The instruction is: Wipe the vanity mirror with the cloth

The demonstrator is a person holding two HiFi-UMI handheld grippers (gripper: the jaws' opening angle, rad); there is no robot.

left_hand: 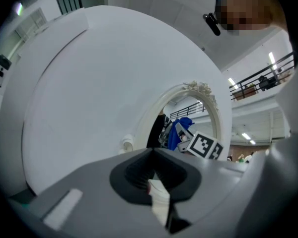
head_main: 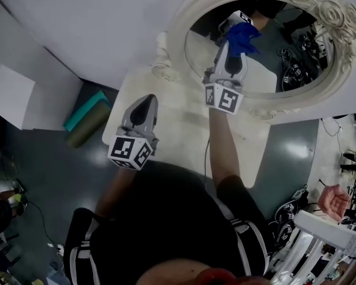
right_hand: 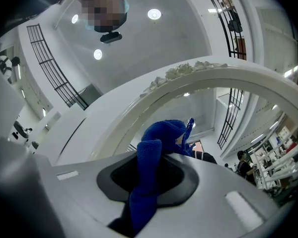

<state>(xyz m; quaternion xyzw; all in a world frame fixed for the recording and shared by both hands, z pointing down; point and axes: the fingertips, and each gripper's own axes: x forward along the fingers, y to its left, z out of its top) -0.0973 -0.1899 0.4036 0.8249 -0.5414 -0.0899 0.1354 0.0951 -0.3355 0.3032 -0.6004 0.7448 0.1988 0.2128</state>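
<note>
Blue cloth (right_hand: 156,152): pinched in my right gripper (right_hand: 150,180) jaws, tail hidden inside them; bunched end at the vanity mirror (head_main: 267,76) glass, 12 o'clock.
Left gripper (left_hand: 154,177): jaws pressed together, above the tabletop (head_main: 178,123).
Mirror frame: cut off at 1 o'clock.

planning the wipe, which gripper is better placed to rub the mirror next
Right. The right gripper is shut on the blue cloth, raised at the mirror. The left gripper is shut with no cloth, lower down and away from the glass.

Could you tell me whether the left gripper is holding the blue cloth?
No, the blue cloth is clamped in the right gripper, up by the vanity mirror.
</note>
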